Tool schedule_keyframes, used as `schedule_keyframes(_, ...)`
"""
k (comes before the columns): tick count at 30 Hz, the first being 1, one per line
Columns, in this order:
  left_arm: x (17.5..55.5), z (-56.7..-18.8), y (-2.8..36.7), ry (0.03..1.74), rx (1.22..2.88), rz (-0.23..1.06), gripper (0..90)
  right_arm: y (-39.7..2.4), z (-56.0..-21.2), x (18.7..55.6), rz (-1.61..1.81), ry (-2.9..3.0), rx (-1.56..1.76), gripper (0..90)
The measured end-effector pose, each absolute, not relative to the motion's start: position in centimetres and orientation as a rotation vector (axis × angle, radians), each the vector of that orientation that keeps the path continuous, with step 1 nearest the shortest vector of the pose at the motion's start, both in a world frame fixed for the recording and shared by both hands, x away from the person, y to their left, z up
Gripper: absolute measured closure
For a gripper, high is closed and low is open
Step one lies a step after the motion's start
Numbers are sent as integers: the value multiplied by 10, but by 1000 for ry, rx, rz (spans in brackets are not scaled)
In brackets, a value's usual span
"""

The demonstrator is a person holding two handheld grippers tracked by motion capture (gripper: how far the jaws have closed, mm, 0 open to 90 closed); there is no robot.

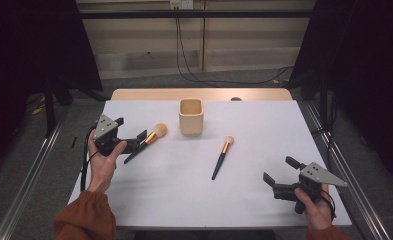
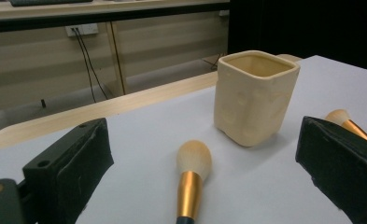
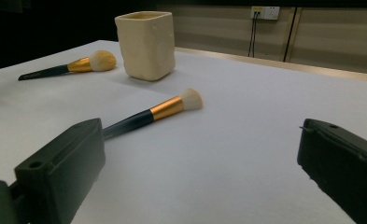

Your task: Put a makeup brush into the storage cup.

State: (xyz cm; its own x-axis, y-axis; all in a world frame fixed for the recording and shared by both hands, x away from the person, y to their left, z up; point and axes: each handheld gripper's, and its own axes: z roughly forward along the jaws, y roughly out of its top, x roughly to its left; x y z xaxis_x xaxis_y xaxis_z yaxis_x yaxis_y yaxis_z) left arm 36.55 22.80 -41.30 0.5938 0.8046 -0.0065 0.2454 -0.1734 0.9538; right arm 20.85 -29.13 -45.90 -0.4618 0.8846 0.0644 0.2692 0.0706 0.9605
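Note:
A cream square cup (image 1: 190, 116) stands upright at the middle back of the white table cover (image 1: 184, 190). Left of it lies a large make-up brush (image 1: 154, 135) with a gold ferrule. My left gripper (image 1: 138, 146) is open, its jaws on either side of that brush's dark handle without closing on it. The left gripper view shows the brush (image 2: 190, 184) lying between the jaws, the cup (image 2: 255, 95) just beyond. A smaller brush (image 1: 222, 157) lies right of centre. My right gripper (image 1: 281, 169) is open near the front right, empty, with the smaller brush (image 3: 153, 112) ahead of it.
The table's bare wooden back edge (image 1: 199, 94) shows beyond the cover. Metal rails (image 1: 29, 185) run along both sides of the table, and cables hang from a wall socket (image 1: 181, 5) behind. Open cover lies between the two grippers.

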Motion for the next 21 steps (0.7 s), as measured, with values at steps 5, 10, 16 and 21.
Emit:
schedule_keyframes(5,380,-416,226,897,1757,613,32,-291,-459,209,1414,1790,1145,7)
schedule_keyframes(10,394,-415,220,882,1764,599,32,-291,-459,208,1414,1791,1142,7)
schedule_keyframes(16,402,-411,215,877,1781,603,40,-291,-459,208,1414,1794,1143,7)
schedule_keyframes(21,407,-402,209,851,1778,598,40,-291,-459,208,1416,1797,1139,6)
